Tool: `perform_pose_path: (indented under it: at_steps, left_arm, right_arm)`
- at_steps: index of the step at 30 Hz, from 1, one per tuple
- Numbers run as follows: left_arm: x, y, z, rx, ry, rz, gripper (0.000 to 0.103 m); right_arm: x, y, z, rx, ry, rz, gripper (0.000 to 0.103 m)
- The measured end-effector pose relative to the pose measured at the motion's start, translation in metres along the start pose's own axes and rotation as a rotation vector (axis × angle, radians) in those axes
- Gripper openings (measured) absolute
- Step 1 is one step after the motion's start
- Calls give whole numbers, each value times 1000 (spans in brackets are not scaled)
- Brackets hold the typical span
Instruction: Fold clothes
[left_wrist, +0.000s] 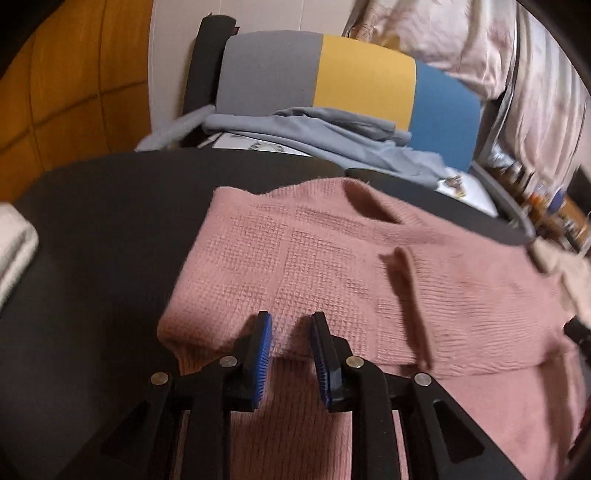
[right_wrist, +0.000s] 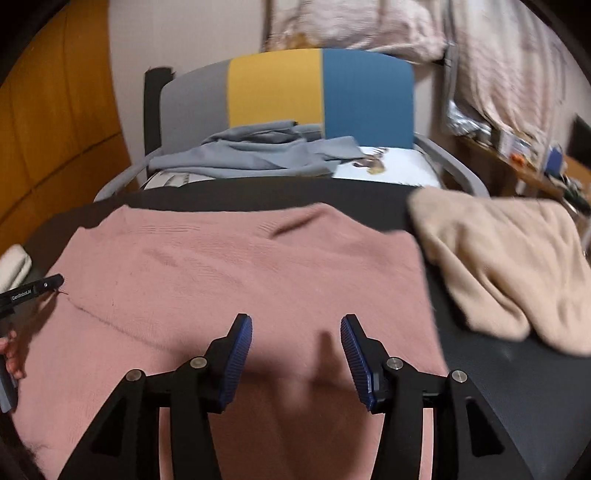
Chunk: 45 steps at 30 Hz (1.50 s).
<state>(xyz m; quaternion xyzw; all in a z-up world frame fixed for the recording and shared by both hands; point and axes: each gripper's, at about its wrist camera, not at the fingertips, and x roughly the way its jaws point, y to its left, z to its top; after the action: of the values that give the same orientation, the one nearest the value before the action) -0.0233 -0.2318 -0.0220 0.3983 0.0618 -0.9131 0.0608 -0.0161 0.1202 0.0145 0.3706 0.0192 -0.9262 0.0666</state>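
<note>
Where the pink sweater (right_wrist: 240, 266) covers the black table (left_wrist: 103, 229), we log 2 grippers — left gripper (left_wrist: 291, 345) and right gripper (right_wrist: 296, 347) both released, grasping nothing.

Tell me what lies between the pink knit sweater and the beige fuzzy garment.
A bare strip of black table separates pink sweater from beige garment, seen in the right wrist view.

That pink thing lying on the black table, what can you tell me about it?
The pink sweater is a soft knit with a waffle-like texture, lying flat on the black table. One part is already folded over the rest, leaving a fold edge near the left tool, and a small flap stands up in a ridge. Both tools, left and right, are open just over it, gripping nothing. A beige garment lies beside it at its right edge; whether they touch is unclear.
</note>
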Motion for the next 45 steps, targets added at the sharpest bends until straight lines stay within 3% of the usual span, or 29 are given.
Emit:
perform_pose_path:
  at_steps: [1,3,5,8,26,29,31,33,37,41,45]
  left_arm:
    - [1,-3,-1,16,-3,23,24]
    - [4,-5,-2,40,-9,50,25]
    - [6,-4,0,29,-11,50,26]
    - [10,-1,4,6,-15,45,27]
    - [60,1,59,-39,2,40,28]
    - [40,19,51,-75,10,-63,27]
    - [25,33,45,-100,15,-137,27]
    - [10,46,39,-126,20,-210,27]
    - [-28,65,13,-130,49,-318,27]
    - [-62,70,-32,-90,75,-275,27]
    - [-83,74,-76,-78,92,-170,27]
  right_arm:
    - [6,4,0,-11,6,-15,53]
    - [25,10,-2,-24,53,-46,65]
    - [43,10,-3,-21,115,-52,68]
    - [53,5,3,10,124,-48,73]
    - [114,5,57,1,121,-44,79]
    - [119,3,67,11,132,-23,79]
    - [104,1,69,22,125,-8,75]
    - [75,6,66,21,88,53,59]
    - [27,27,33,-47,117,144,56]
    - [-15,33,-9,-42,157,193,56]
    - [-43,12,-44,58,187,185,58]
